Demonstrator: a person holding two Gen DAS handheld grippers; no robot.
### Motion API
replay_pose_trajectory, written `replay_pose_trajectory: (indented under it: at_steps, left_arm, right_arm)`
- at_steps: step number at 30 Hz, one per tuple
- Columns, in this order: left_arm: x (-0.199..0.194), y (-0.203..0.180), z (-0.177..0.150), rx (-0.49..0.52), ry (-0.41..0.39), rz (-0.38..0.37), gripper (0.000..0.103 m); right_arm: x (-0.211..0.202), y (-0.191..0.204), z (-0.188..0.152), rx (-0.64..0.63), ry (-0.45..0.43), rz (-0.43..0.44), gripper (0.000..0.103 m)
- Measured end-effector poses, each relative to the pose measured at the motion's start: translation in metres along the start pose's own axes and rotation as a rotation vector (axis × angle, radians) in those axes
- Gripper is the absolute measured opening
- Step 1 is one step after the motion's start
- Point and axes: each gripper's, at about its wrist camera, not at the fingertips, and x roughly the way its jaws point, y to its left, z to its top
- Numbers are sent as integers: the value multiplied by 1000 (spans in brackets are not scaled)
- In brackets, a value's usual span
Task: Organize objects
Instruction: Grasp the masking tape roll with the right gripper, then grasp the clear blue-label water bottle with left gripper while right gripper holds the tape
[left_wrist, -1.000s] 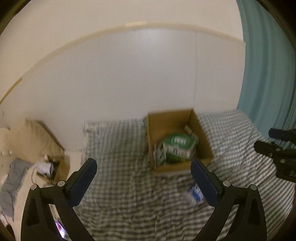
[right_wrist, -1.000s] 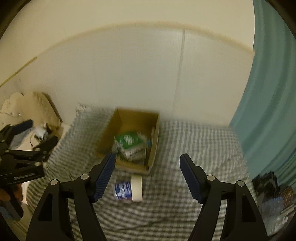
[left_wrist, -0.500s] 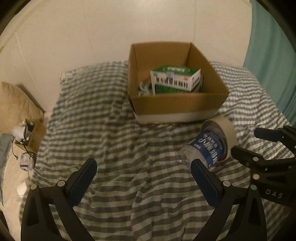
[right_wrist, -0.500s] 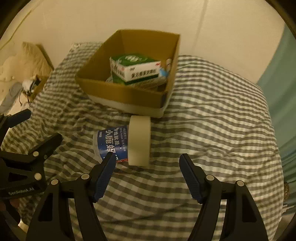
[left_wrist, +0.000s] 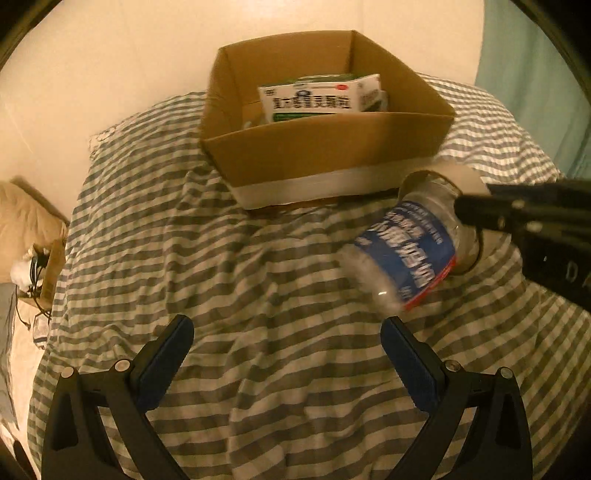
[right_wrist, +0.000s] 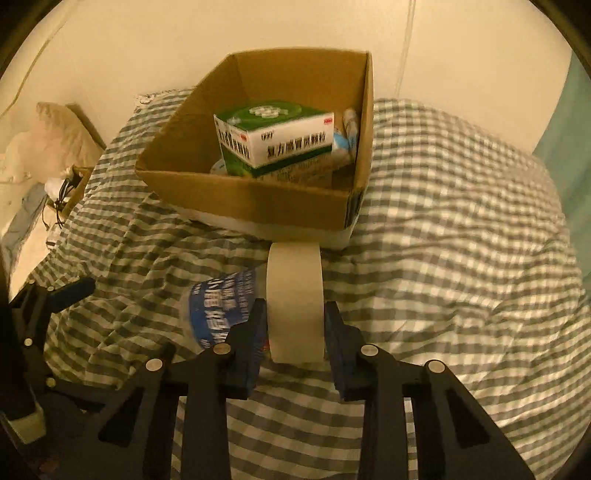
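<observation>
A roll of cream masking tape (right_wrist: 294, 306) stands on edge on the checked bedspread, in front of a cardboard box (right_wrist: 258, 206). A clear bottle with a blue label (right_wrist: 218, 306) lies through or against the roll's left side. My right gripper (right_wrist: 295, 328) has its jaws closed in on the two flat sides of the roll. In the left wrist view the bottle (left_wrist: 402, 254) lies to the right, with the roll (left_wrist: 461, 177) behind it and the right gripper (left_wrist: 491, 218) over it. My left gripper (left_wrist: 284, 354) is open and empty above the bedspread. The box (left_wrist: 325, 155) holds a green and white carton (left_wrist: 314, 98).
The carton (right_wrist: 273, 136) and small items fill the box. A beige pillow (right_wrist: 55, 136) and a small box with cables (right_wrist: 70, 184) lie left of the bed. A teal curtain (left_wrist: 535, 74) hangs at right. A white wall stands behind the box.
Both grippers have moved down and forward toward the bed. My right gripper went from wide open above the roll to closed in on the roll of tape.
</observation>
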Motion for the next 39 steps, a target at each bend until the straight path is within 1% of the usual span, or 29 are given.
replay_pose_trajectory:
  at_steps: [4, 8, 11, 15, 18, 20, 24, 27, 29, 33, 36, 38, 39]
  left_arm:
    - [-6, -9, 3, 5, -8, -25, 103]
    - [-10, -20, 5, 15, -22, -43, 103]
    - [-9, -29, 10, 28, -35, -61, 103]
    - [-5, -42, 18, 71, -53, -86, 103]
    - [3, -54, 22, 104, -32, -88, 103]
    - [6, -57, 24, 87, -22, -109, 103]
    - [6, -65, 30, 19, -14, -170, 103]
    - [8, -72, 35, -24, -10, -194, 103]
    - [11, -78, 38, -30, -2, -190, 103]
    - [25, -87, 38, -3, 28, -128, 103]
    - [34, -86, 38, -16, 39, -119, 103]
    - [37, -84, 38, -26, 48, -124, 100]
    - [38, -83, 38, -29, 51, -134, 93]
  right_arm:
    - [-13, -1, 2, -29, -22, -33, 30]
    - [-27, -12, 3, -16, -45, -41, 30]
    - [-37, -21, 2, -9, -66, -78, 30]
    - [-41, -40, 0, 33, -62, -78, 30]
    - [-39, -53, -3, 69, -51, -68, 30]
    - [-37, -60, -5, 79, -47, -70, 30]
    - [-32, -74, -7, 112, -43, -68, 30]
    - [-30, -83, -8, 137, -40, -70, 30]
    - [-29, -88, -9, 148, -37, -67, 30]
    - [-27, -94, -12, 163, -34, -56, 30]
    - [-27, -94, -12, 162, -36, -54, 30]
    - [-27, -93, -12, 154, -38, -54, 30]
    - [-27, -92, -12, 147, -40, -56, 30]
